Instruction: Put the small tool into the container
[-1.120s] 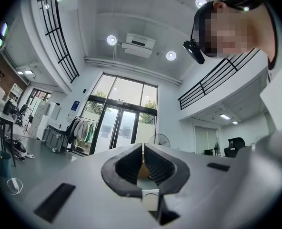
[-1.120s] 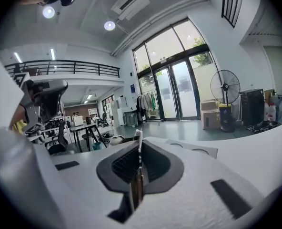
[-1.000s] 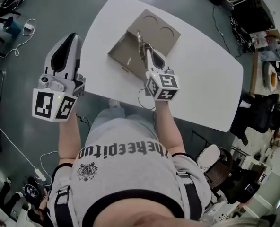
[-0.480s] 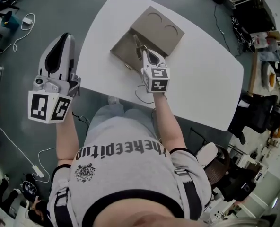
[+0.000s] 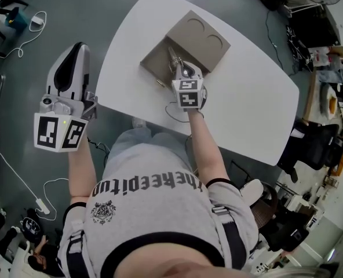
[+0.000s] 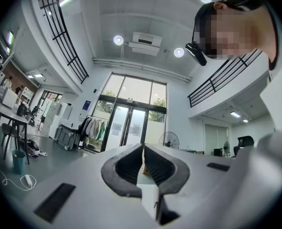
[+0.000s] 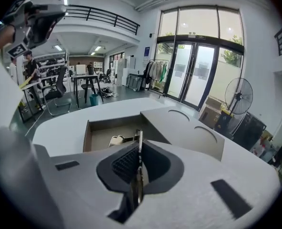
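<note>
**Grey-brown container (image 5: 153,58) with the small tool (image 5: 172,55) held over its open half**

A white surface (image 5: 247,86) fills the upper middle of the head view, with a person in a grey shirt standing at its near edge. The container sits toward the far left corner of the surface, a little in from the left edge. Its half nearer the person is an open compartment. Its far half is a flat lid (image 5: 199,36) with 2 round recesses.

The right claw (image 5: 181,69) reaches over the near rim of the container. Its jaws are pressed together on the small tool, a thin metal piece clamped edge-on. The tool sticks out past the claw tips and points down over the open compartment. Whether its tip touches anything inside cannot be told.

In the right gripper view, the right claw (image 7: 139,149) has the small tool (image 7: 140,136) standing as a narrow bright strip between the dark pads. Past it lies the compartment wall (image 7: 87,137), with 1 pale object (image 7: 119,140) on the compartment floor.

The left claw (image 5: 77,48) hangs off the left edge of the surface, over the grey floor (image 5: 102,10). In the left gripper view, the left claw (image 6: 143,149) has its jaws closed together with nothing between them.
</note>
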A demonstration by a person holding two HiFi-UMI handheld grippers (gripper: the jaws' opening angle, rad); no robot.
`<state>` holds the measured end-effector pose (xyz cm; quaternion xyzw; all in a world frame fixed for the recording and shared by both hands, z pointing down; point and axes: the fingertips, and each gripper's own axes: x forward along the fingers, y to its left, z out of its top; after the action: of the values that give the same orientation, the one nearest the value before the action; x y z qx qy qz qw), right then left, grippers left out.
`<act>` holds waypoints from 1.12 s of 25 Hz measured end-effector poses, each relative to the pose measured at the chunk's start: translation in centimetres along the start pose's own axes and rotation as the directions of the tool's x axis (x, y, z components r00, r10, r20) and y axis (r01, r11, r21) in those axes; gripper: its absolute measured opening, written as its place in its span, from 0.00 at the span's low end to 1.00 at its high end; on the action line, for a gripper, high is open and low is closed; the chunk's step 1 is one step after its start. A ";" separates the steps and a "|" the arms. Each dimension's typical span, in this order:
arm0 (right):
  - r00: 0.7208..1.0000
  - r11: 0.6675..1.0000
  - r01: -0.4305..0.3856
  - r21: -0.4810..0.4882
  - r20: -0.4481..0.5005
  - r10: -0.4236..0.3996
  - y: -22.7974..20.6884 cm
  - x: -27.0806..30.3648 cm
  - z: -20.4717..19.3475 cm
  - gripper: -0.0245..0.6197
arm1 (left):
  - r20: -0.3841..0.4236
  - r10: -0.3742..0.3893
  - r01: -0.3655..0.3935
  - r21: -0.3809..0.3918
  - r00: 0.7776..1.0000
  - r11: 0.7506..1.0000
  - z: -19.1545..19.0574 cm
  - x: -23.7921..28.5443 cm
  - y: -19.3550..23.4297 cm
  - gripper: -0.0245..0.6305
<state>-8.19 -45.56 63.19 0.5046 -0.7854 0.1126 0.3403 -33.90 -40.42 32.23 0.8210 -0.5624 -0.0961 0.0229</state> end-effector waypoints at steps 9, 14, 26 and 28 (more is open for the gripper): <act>1.000 0.997 0.004 -0.073 -0.027 -0.006 0.7 0.5 -0.1 0.05 | -0.008 0.004 -0.004 -0.002 1.000 1.000 -0.4 0.2 0.7 0.06; 0.998 0.991 -0.053 -0.124 -0.045 0.048 1.9 0.5 -0.3 0.08 | -0.009 -0.005 0.005 -0.009 1.000 1.000 -0.5 0.6 0.3 0.06; 0.980 0.975 -0.189 -0.114 -0.079 0.181 4.2 0.8 -1.6 0.21 | -0.016 -0.010 0.010 -0.005 1.000 1.000 -0.7 0.3 -1.0 0.06; 0.973 0.972 -0.223 -0.079 -0.078 0.217 4.7 0.8 -1.8 0.23 | -0.016 -0.007 0.007 -0.005 1.000 1.000 -0.6 0.2 -1.2 0.06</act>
<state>-11.71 -43.05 65.82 0.3951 -0.8284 0.1327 0.3742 -32.58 -40.15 32.63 0.8237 -0.5590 -0.0909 0.0292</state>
